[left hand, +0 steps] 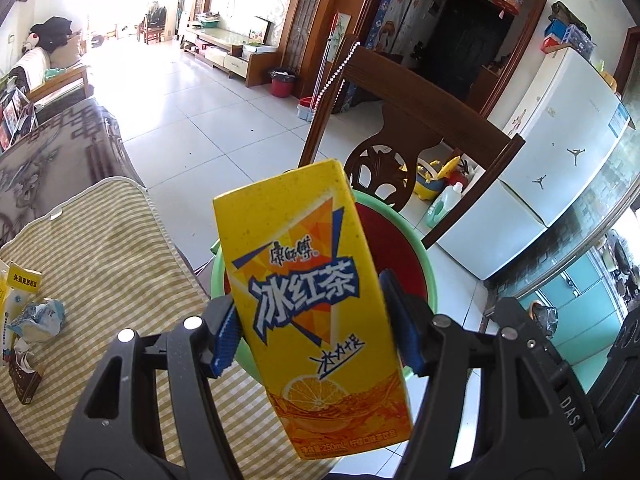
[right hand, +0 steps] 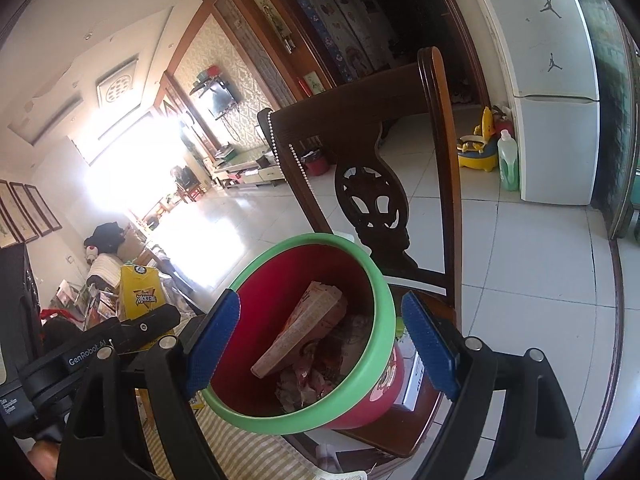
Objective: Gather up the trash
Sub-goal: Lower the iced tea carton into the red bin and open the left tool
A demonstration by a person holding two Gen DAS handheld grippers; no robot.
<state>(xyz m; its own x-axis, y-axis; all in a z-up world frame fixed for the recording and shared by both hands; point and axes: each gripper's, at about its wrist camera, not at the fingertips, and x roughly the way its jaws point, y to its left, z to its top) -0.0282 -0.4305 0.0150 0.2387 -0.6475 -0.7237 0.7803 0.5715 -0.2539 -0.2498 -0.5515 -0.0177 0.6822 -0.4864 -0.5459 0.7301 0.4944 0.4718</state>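
The wooden chair (right hand: pixel 400 152) is the biggest thing here, and it is there to hold the bin up near the table edge so you do not have to reach down. The table with its striped cloth (left hand: pixel 100 248) sits at about 8 o'clock in the left view.

The bin (right hand: pixel 304 420) stands on the chair seat. It is red with a green rim, and it is open on top so trash can drop right in. Some trash is already inside: a flat paper box (right hand: pixel 304 328) leaning on the wall, and crumpled bits under it.

Your left gripper (left hand: pixel 316 328) pinches the yellow tea carton (left hand: pixel 312 304) on its two sides, around the middle. You hold it upright, with the bin behind and below it (I think so it can fall straight in when you let go).

Your right gripper (right hand: pixel 320 344) is spread wide with nothing in it. It hangs over the bin, with the bin's mouth seen between the jaws.

More trash waits on the cloth at 9 o'clock in the left view: a crumpled wrapper (left hand: pixel 38 316) and a small brown box (left hand: pixel 26 380).
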